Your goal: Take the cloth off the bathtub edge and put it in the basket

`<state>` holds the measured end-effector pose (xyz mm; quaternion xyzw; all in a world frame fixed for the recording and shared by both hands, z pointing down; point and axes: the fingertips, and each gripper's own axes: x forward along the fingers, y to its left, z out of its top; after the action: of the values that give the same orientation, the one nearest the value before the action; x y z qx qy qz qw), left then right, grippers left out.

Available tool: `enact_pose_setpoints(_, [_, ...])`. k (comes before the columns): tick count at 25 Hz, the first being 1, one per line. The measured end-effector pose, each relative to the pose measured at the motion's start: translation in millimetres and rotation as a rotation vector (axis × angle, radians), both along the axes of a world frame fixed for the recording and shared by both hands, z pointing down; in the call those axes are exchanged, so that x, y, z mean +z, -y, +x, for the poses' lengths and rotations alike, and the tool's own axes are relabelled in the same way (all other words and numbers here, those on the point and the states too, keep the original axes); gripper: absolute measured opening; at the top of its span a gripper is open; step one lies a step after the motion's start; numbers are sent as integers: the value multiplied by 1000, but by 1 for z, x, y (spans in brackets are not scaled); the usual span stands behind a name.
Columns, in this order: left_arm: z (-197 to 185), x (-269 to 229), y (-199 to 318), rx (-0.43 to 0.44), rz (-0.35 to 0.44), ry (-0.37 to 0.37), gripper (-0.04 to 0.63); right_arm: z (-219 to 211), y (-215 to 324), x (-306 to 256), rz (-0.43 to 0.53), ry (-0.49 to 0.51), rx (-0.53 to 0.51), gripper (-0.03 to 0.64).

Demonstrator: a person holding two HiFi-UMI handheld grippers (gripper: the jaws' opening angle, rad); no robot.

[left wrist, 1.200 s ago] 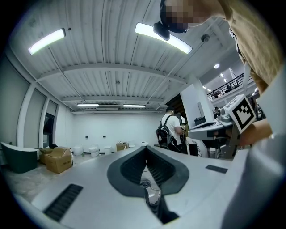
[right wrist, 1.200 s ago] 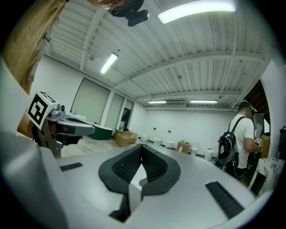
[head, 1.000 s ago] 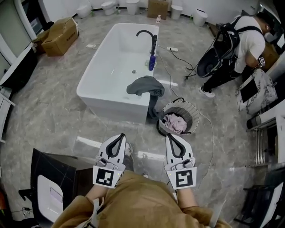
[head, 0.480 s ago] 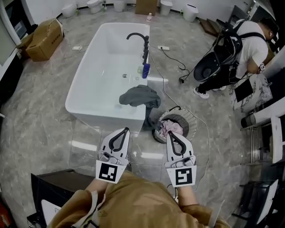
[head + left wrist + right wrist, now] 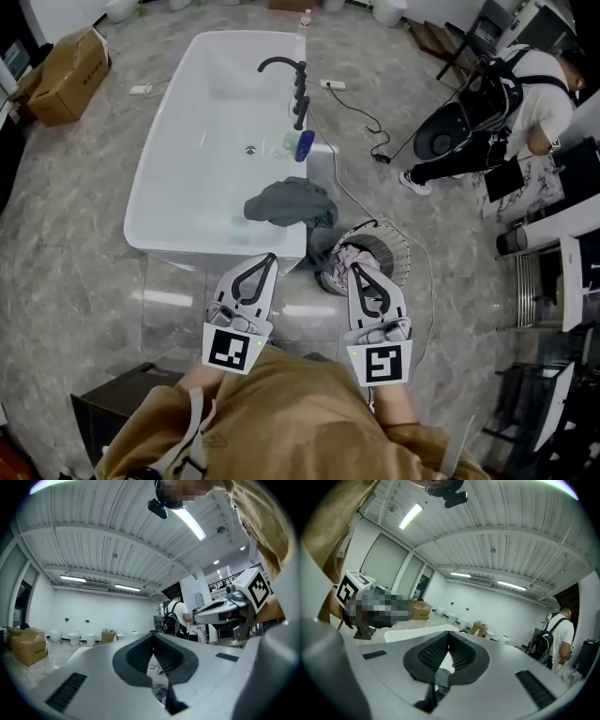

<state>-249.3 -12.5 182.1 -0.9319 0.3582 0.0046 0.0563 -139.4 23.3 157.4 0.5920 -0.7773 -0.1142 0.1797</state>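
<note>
A dark grey cloth (image 5: 284, 202) lies draped over the near right corner of the white bathtub (image 5: 169, 187), one end hanging down outside. Just right of it on the floor stands a round wire basket (image 5: 394, 246) with pink cloth (image 5: 345, 259) inside. My left gripper (image 5: 267, 257) is shut and empty, held near my chest, its tips short of the tub's near wall. My right gripper (image 5: 356, 268) is also shut and empty, its tips over the basket's near rim. Both gripper views look level across the room, jaw tips closed together (image 5: 153, 635) (image 5: 448, 634).
A black faucet (image 5: 286, 75) and a blue bottle (image 5: 305, 144) sit on the tub's right edge. A cable (image 5: 352, 108) runs across the floor behind the basket. A person (image 5: 525, 103) with a backpack bends at the far right. A cardboard box (image 5: 64, 75) stands far left.
The view has moved forward: tub, cloth and basket are closer to me. Both grippers stay shut, side by side; their tips have come closer to the tub wall and the basket.
</note>
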Motion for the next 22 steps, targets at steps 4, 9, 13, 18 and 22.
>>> enact_pose_setpoints(4, [7,4,12,29,-4,-14,8,5,5,11,-52,-45,23,5])
enact_pose_setpoints(9, [19,20,26,32,-41,-17,8,18,21,30,-94,-55,31,5])
enact_pose_setpoints(13, [20,33,41,-21,-100,-14,8,24,42,45,-121,-43,2,5])
enact_pose_setpoints(18, [28,21,56,-78,-89,-15,8,36,71,44,-129,-68,-58,5])
enact_pose_setpoints(22, [31,16,68,-114,-105,-19,8,40,92,46,-140,-62,-103,6])
